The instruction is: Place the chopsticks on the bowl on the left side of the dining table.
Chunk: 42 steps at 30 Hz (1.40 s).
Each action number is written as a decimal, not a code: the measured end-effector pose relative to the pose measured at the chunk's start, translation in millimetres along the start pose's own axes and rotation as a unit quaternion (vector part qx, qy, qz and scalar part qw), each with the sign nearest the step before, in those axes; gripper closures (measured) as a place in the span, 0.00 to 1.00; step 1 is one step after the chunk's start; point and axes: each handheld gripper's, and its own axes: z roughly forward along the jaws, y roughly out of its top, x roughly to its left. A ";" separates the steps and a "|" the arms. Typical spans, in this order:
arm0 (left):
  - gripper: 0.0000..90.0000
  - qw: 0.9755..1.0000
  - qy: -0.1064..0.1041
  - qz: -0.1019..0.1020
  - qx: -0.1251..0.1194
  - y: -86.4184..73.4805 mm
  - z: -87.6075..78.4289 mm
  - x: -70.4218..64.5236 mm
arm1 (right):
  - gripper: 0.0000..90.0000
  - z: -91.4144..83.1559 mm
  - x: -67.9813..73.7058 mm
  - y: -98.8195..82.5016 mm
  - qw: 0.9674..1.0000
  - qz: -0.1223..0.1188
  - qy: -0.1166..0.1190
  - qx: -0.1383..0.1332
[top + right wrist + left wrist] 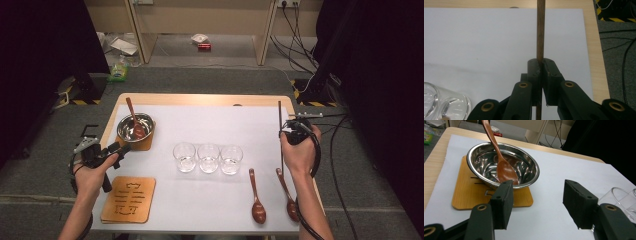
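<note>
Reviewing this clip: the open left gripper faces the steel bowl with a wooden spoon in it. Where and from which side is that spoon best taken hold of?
Probably the handle of the wooden spoon, above the rim of the steel bowl. Its scoop lies down in the bowl, walled in, while the handle slants up clear of the far rim. The left gripper, jaws open and empty, could come in from above and close across the thin shaft.

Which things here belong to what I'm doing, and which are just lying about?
In the job: wooden stick in the shut right gripper; steel bowl with its spoon, before the open left gripper.
Lying about: three glasses, two spoons, spare wooden mat.
</note>
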 end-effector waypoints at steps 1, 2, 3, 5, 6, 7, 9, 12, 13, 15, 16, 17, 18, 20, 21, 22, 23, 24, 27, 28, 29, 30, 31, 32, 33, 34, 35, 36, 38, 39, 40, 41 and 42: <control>0.46 1.000 0.000 0.000 0.000 0.1 -0.1 0.1 | 0.95 -0.1 0.8 0.6 1.000 0.001 0.000 0.000; 0.46 1.000 0.000 -0.001 0.000 0.1 -0.2 0.2 | 0.95 0.4 1.2 1.2 1.000 -0.001 0.001 -0.004; 0.46 1.000 0.000 -0.001 0.000 0.1 -0.3 0.4 | 0.95 0.2 1.8 1.8 1.000 -0.001 0.002 -0.006; 0.46 1.000 0.000 -0.001 0.000 -0.1 -0.3 1.0 | 0.95 0.6 2.7 2.9 1.000 -0.002 0.001 -0.010; 0.46 1.000 0.000 -0.001 0.000 -0.1 -0.3 1.1 | 0.95 0.4 3.1 3.4 1.000 -0.002 0.000 -0.012; 0.46 1.000 0.000 -0.001 0.000 -0.2 -0.2 1.0 | 0.95 0.3 3.5 4.0 1.000 -0.001 0.001 -0.014; 0.46 1.000 0.000 -0.001 0.000 -0.3 0.0 1.0 | 0.95 0.1 4.2 4.9 1.000 0.000 0.001 -0.017; 0.46 1.000 0.000 0.000 0.001 -0.5 0.2 0.8 | 0.95 0.5 4.9 5.9 1.000 0.001 0.000 -0.022; 0.46 1.000 0.000 -0.001 0.002 -0.7 0.2 0.8 | 0.95 0.7 5.2 6.2 1.000 0.001 0.001 -0.023; 0.46 1.000 0.000 0.000 0.002 -0.9 0.2 0.8 | 0.95 1.5 5.8 6.6 1.000 0.001 0.002 -0.024; 0.46 1.000 0.000 0.000 0.002 -0.9 0.3 0.8 | 0.95 1.6 6.2 6.8 1.000 0.001 0.001 -0.024; 0.46 1.000 0.000 0.000 0.002 -0.9 0.3 0.8 | 0.95 1.8 5.9 6.9 1.000 -0.001 0.003 -0.027; 0.46 1.000 0.000 0.000 0.002 -0.9 0.3 0.8 | 0.95 1.8 6.3 7.1 1.000 0.001 0.002 -0.028; 0.46 1.000 -0.001 -0.001 0.002 -0.7 0.2 0.7 | 0.95 1.5 6.6 7.8 1.000 0.003 0.002 -0.031; 0.46 1.000 0.000 -0.001 0.002 -0.7 0.2 0.7 | 0.95 1.4 7.0 8.2 0.999 0.002 0.001 -0.032; 0.46 1.000 -0.001 -0.001 0.001 -0.6 0.2 0.6 | 0.95 1.4 7.2 8.8 0.999 0.001 0.002 -0.035; 0.46 1.000 -0.001 -0.001 0.001 -0.6 0.2 0.5 | 0.95 1.3 7.6 9.2 0.999 0.002 0.002 -0.036; 0.46 1.000 0.000 -0.001 0.001 -0.6 0.2 0.4 | 0.95 1.2 8.3 9.8 0.999 0.002 0.000 -0.038; 0.46 1.000 0.000 -0.001 0.001 -0.4 0.0 0.5 | 0.95 1.1 9.9 11.9 0.999 0.002 0.003 -0.044; 0.46 1.000 0.000 -0.001 0.000 -0.3 -0.2 0.6 | 0.95 1.2 10.7 12.6 0.999 0.003 0.003 -0.046; 0.46 1.000 0.000 -0.001 0.000 -0.2 -0.3 0.6 | 0.95 1.3 11.5 13.4 0.999 0.002 0.002 -0.047; 0.46 1.000 -0.001 -0.001 0.000 -0.1 -0.3 0.7 | 0.95 1.6 12.2 14.1 0.999 0.003 0.005 -0.048; 0.46 1.000 -0.001 -0.001 0.000 -0.1 -0.4 0.9 | 0.95 1.7 12.5 14.6 0.999 0.003 0.005 -0.048; 0.46 1.000 -0.001 -0.001 0.000 -0.1 -0.4 0.9 | 0.95 2.0 13.1 15.1 0.999 0.003 0.005 -0.049; 0.46 1.000 -0.001 -0.001 0.000 0.0 -0.5 1.0 | 0.95 2.6 13.8 15.6 0.999 0.003 0.007 -0.053; 0.46 1.000 -0.001 -0.001 0.000 -0.1 -0.5 1.0 | 0.95 2.7 14.2 16.1 0.999 0.003 0.005 -0.051; 0.46 1.000 -0.001 -0.001 0.000 -0.1 -0.4 1.1 | 0.95 3.2 14.5 16.5 0.999 0.002 0.007 -0.053; 0.46 1.000 -0.001 -0.001 0.001 -0.2 -0.5 1.1 | 0.95 3.6 15.1 16.8 0.999 0.004 0.007 -0.052; 0.46 1.000 0.000 -0.001 0.000 -0.3 -0.3 1.1 | 0.95 5.0 16.2 17.4 0.999 0.005 0.007 -0.053; 0.46 1.000 0.000 -0.001 0.001 -0.3 -0.3 1.1 | 0.95 5.6 16.7 17.7 0.999 0.006 0.009 -0.053; 0.46 1.000 -0.001 -0.001 0.001 -0.3 -0.3 1.1 | 0.95 6.3 17.4 18.0 0.998 0.006 0.009 -0.054; 0.46 1.000 -0.001 -0.001 0.001 -0.4 -0.3 1.1 | 0.95 6.9 18.2 18.2 0.998 0.006 0.008 -0.055; 0.46 1.000 0.000 -0.001 0.001 -0.4 -0.3 1.1 | 0.95 7.4 19.0 18.7 0.998 0.003 0.009 -0.056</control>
